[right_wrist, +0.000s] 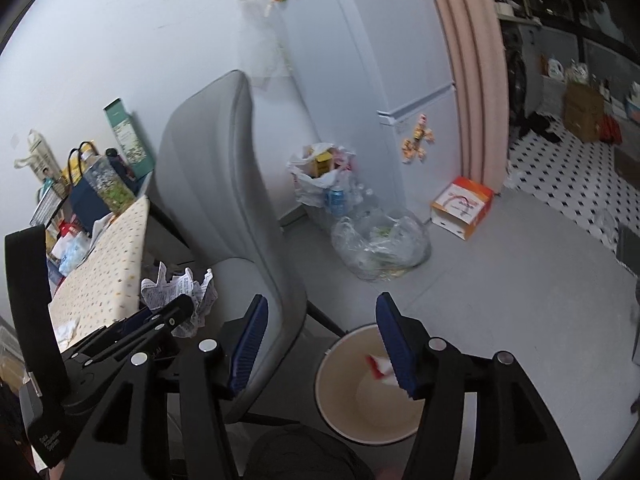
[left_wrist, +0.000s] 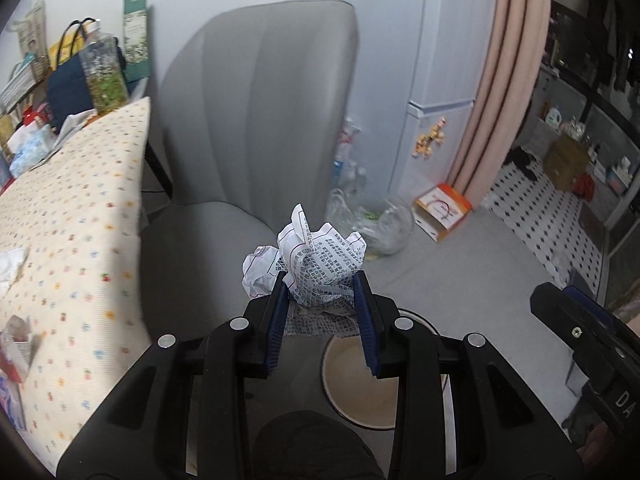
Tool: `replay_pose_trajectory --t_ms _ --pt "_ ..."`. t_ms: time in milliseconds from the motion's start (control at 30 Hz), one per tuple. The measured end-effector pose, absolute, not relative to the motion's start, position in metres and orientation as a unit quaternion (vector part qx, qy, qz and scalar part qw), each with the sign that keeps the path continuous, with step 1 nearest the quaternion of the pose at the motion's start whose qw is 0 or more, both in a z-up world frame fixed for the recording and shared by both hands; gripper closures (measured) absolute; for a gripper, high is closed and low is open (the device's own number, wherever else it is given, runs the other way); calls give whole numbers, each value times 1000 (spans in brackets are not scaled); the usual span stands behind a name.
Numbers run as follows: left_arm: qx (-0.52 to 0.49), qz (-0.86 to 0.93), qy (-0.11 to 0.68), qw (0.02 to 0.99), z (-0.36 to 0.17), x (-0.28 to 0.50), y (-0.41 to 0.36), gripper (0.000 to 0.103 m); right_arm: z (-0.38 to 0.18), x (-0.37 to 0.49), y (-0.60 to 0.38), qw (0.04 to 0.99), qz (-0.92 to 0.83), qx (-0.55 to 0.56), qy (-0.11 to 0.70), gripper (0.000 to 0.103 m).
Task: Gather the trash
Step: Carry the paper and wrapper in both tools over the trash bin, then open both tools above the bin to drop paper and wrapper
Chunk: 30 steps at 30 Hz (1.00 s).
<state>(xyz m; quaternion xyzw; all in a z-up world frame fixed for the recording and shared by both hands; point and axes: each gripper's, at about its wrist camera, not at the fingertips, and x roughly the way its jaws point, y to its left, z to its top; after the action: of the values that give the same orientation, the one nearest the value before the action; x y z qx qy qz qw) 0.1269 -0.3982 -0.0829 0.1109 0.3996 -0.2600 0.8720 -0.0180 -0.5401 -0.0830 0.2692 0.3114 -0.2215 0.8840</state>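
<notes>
My left gripper is shut on a crumpled ball of printed paper, held above the chair seat next to a round cream waste bin. The right wrist view shows that same paper in the left gripper, off to the left. My right gripper stands open over the bin, with nothing between its blue pads. A red and white scrap shows inside the bin's mouth, just beside the right pad. The right gripper's tip reaches into the left wrist view at the right edge.
A grey upholstered chair stands beside the bin. A table with a dotted cloth holds tissues and bags on the left. On the grey floor lie a clear plastic bag of bottles and an orange and white box, near a white fridge and pink curtain.
</notes>
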Motion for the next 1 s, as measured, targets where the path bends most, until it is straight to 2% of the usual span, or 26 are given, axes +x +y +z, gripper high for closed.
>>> replay_pose_trajectory --t_ms 233,333,400,433,467,733,1000 --pt "130 -295 412 853 -97 111 -434 70 -86 -54 -560 869 -275 274 308 33" --pt "126 -319 426 837 -104 105 -449 67 -83 -70 -568 861 -305 271 305 26" --pt "126 -331 431 830 -106 101 -454 51 -79 -79 -571 857 -326 261 302 18" --pt "128 -333 430 830 -105 99 -455 33 -78 -81 -573 856 -331 259 300 17" --pt "132 -332 423 833 -103 96 -455 23 -77 -83 -574 856 -335 257 299 14" --pt "119 -295 392 863 -73 103 -421 10 -64 -78 -559 871 -318 243 286 8" --pt "102 -244 367 892 -48 109 -359 9 -43 -59 -525 888 -286 223 281 8"
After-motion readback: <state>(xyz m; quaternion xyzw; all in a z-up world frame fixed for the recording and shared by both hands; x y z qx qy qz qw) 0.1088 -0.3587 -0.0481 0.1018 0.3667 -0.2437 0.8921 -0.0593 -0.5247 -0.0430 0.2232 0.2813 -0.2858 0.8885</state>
